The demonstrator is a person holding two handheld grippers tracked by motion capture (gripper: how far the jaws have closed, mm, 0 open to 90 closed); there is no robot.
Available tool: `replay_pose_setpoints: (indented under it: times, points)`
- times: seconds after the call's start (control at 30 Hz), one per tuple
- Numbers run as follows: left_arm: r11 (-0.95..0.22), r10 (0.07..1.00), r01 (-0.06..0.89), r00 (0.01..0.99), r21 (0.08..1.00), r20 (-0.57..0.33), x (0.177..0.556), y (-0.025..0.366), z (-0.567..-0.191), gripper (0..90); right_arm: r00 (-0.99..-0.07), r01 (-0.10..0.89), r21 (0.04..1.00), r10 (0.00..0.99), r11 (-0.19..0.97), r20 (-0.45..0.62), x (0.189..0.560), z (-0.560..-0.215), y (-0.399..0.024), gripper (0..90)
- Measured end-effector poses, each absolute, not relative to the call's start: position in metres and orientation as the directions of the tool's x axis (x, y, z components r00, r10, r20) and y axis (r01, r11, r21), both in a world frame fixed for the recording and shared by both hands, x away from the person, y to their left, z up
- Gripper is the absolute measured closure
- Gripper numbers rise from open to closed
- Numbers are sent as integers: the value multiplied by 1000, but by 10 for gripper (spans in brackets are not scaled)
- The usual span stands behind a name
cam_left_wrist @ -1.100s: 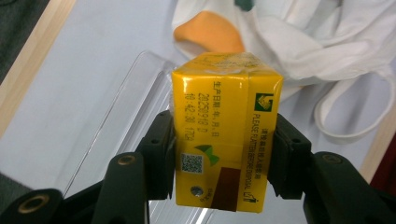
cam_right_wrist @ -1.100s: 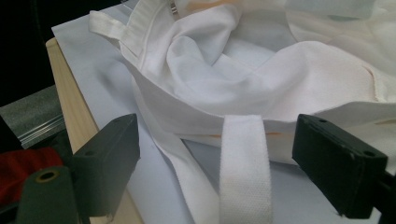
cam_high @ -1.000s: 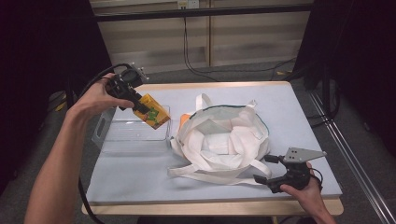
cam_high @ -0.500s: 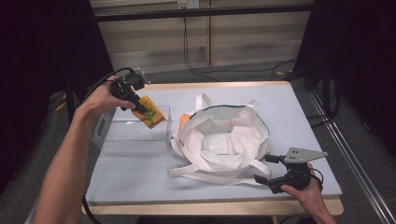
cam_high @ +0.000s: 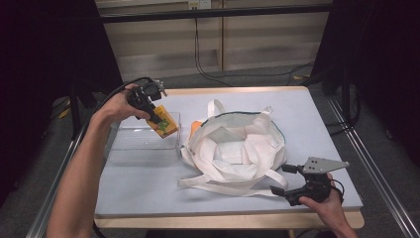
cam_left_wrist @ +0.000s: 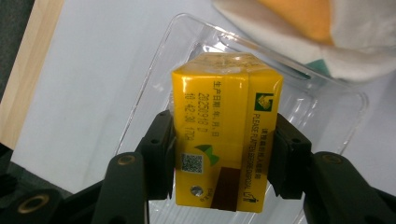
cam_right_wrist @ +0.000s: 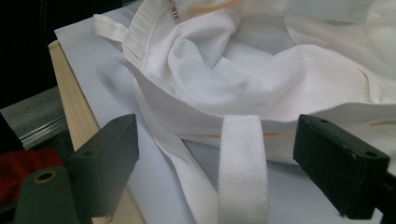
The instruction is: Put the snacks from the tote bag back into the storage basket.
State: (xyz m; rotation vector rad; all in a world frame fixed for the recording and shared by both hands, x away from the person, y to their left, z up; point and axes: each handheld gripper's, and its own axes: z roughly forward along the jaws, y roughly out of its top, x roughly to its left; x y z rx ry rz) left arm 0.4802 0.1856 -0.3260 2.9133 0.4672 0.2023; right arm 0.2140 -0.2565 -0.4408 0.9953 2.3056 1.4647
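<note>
Since the earlier frames the left tongs (cam_high: 159,117) have carried the yellow carton (cam_high: 165,124) a little farther back, over the clear tray (cam_high: 141,144); the right tongs (cam_high: 284,182) have stayed put. Nearest, the right tongs rest on the surface (cam_high: 148,188), spread wide and empty, a strap (cam_right_wrist: 243,168) of the white bag (cam_high: 233,148) between the jaws; farther off, the left tongs clamp the carton above the tray. The carton seems to be out of the bag but not yet set down; an orange item (cam_high: 196,127) is left beside the bag.

Blue-grey table (cam_high: 148,188) w/ wood edge; cables (cam_high: 198,49) on floor behind.
</note>
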Motion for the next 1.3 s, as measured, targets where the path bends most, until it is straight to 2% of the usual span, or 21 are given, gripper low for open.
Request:
replay_pose_setpoints:
  times: [0.13,0.3,0.37,0.43,0.73,0.8,1.13,1.17,1.3]
  points:
    - [-934,316,283,939,220,135,482,183,-331,504,-744,418,867,649,271,156,214,-441,-257,142]
    - [-938,307,283,946,199,105,487,178,-336,504,-743,418,868,651,268,156,214,-441,-257,142]
    - [-933,319,287,939,217,129,487,177,-340,504,-743,417,869,650,266,158,214,-441,-257,142]
    - [-938,311,287,944,194,108,490,176,-340,504,-743,416,870,651,265,157,214,-441,-257,141]
    - [-938,312,283,941,202,129,491,179,-343,504,-746,416,869,648,268,157,214,-442,-257,141]
    - [-950,283,258,949,176,137,492,178,-342,504,-744,420,867,649,270,158,214,-442,-257,141]
    - [-946,299,273,944,173,141,489,186,-339,504,-744,426,863,648,272,163,215,-443,-256,141]
    - [-955,278,258,951,145,136,490,187,-339,504,-744,426,863,648,271,163,215,-443,-256,140]
    - [-958,269,250,953,139,141,488,183,-346,504,-747,422,865,645,273,161,215,-442,-254,140]
